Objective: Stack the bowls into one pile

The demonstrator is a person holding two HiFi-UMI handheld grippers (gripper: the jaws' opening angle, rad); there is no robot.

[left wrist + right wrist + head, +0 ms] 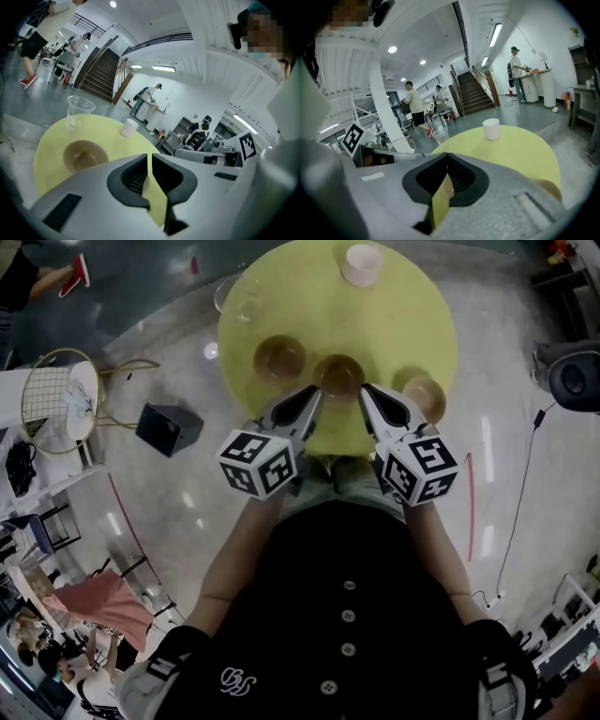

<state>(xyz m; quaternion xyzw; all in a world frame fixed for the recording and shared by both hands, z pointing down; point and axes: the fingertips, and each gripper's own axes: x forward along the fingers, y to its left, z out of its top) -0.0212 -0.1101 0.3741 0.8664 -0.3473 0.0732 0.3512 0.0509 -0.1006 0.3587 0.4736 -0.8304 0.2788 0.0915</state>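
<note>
Jaws of your left gripper (pixel 149 161) closed together, nothing between them. Your right gripper (pixel 446 161) same: pads meeting, empty. Both held over near edge of yellow table (pixel 309 296), tips either side of middle bowl (pixel 338 374). Three brown bowls unstacked in row across table's near half: left bowl (pixel 279 357), middle, right bowl (pixel 424 395) by near-right rim. White cup (pixel 362 263) at table's far edge, clear cup (pixel 242 298) at far-left edge.
</note>
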